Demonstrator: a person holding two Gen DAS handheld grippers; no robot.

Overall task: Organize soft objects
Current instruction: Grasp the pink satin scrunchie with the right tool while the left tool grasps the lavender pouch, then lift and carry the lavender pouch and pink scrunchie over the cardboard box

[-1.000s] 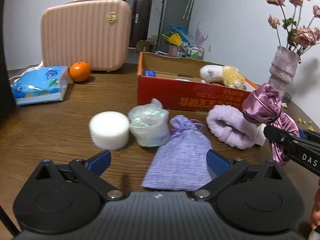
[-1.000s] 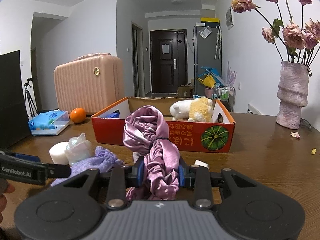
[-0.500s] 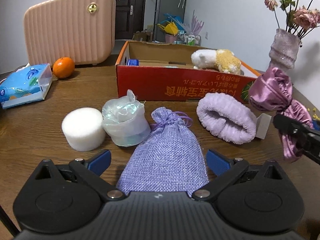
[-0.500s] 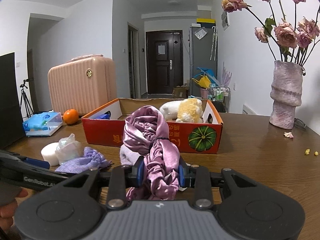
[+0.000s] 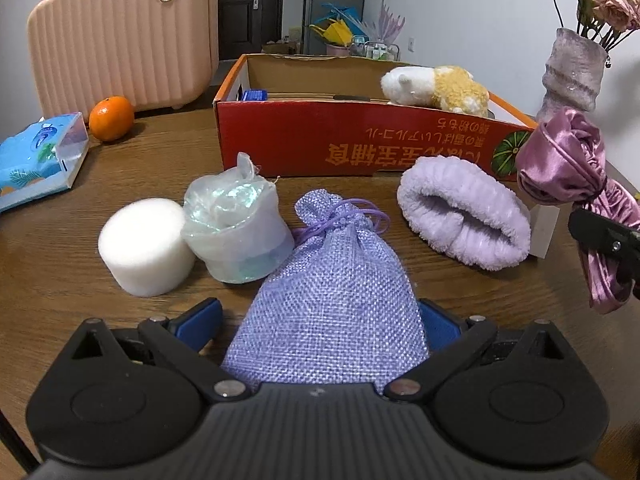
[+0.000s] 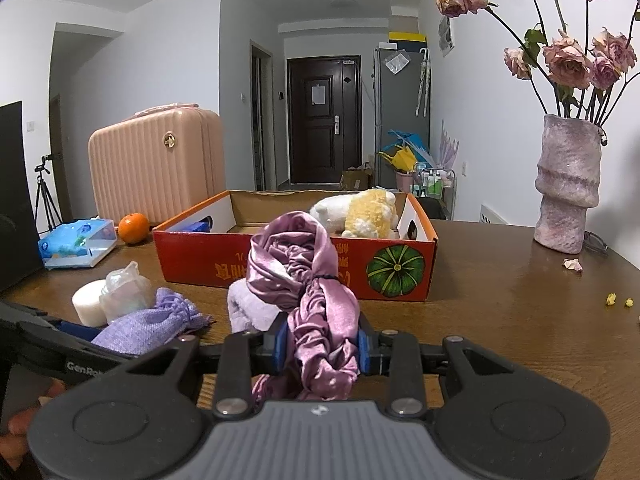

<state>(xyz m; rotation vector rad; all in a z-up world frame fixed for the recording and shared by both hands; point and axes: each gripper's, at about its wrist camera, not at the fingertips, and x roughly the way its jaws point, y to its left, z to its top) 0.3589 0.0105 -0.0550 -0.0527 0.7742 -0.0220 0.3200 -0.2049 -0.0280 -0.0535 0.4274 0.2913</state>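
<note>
Wooden table (image 5: 460, 288) w/ a white-walled hallway and dark door behind is seen in both views.

Left hand-held gripper (image 5: 320, 320), bottom centre of left wrist view, is held w/ jaws spread wide around the lower end of a lavender drawstring pouch (image 5: 336, 292); blue pads are seen at either side of the pouch; a firm press cannot be made out. Just above-left of the pouch a clear plastic-wrapped roll (image 5: 236, 232) is stood, touching a white foam cylinder (image 5: 144, 246). To the upper right a fuzzy lilac cuff (image 5: 464, 216) is laid on the table, w/ a small white block (image 5: 544, 230) at its right.

Right hand-held gripper (image 6: 320, 350), bottom centre of right wrist view, is clamped on a pink satin bonnet (image 6: 304, 280), which is bunched up above the jaws.

Behind, mid-frame, a red cardboard box (image 6: 296, 268) is set, w/ a white-yellow plush toy (image 6: 360, 210) inside at its right end. Further out: orange (image 5: 111, 118), blue tissue pack (image 5: 38, 156) and pink suitcase (image 5: 120, 36) at upper left; vase (image 6: 568, 184) w/ dried roses at right.
</note>
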